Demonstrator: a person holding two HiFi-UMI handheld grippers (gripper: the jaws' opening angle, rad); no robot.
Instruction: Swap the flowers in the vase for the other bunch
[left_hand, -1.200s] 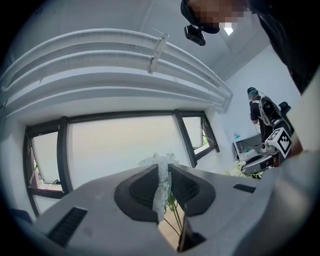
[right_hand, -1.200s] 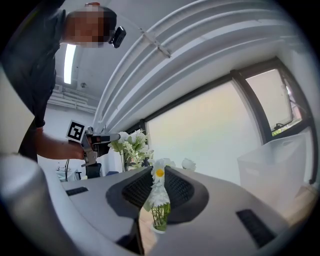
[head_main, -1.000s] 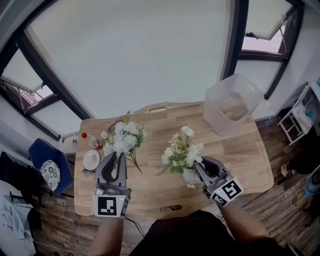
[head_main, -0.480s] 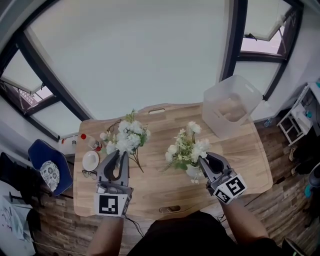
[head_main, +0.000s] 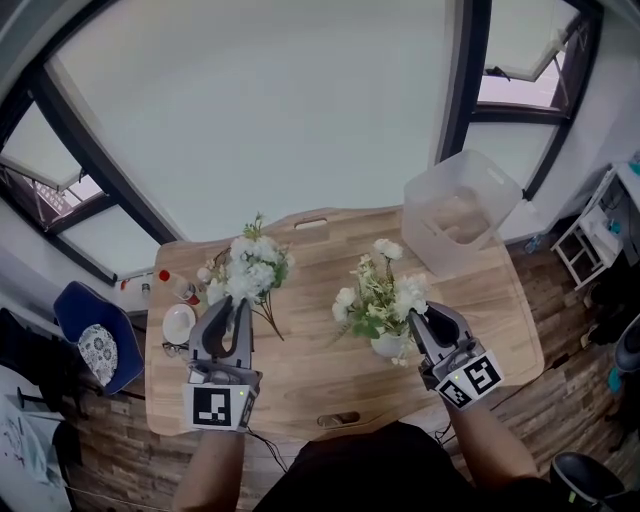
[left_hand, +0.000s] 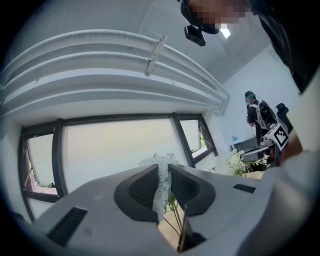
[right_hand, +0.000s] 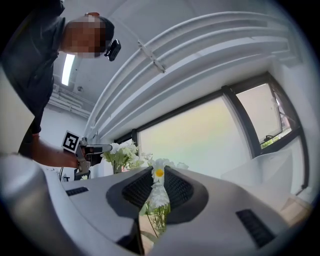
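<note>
Now, the left gripper (left_hand: 162, 170) has its jaws drawn close together on the loose bunch (left_hand: 161, 187). White blossom fills the narrow gap between them, and thin green stems show below. The right gripper (right_hand: 159, 176) likewise has its jaws nearly together, clamped on the vase flowers (right_hand: 159, 197), with a yellow-centred daisy right at the tips.

From the head view, the loose bunch spreads its white heads just past the left jaws, over the left half of the wooden bench (head_main: 300, 365). The small white vase (head_main: 388, 346) sits under its own flowers, just beside the right jaws, on the right half. Whether it rests on the bench I cannot tell. The two bunches are well apart. A small white dish (head_main: 180, 322) lies near the bench's left edge, beside the left gripper. A clear plastic bin (head_main: 462, 208) stands at the far right corner.
</note>
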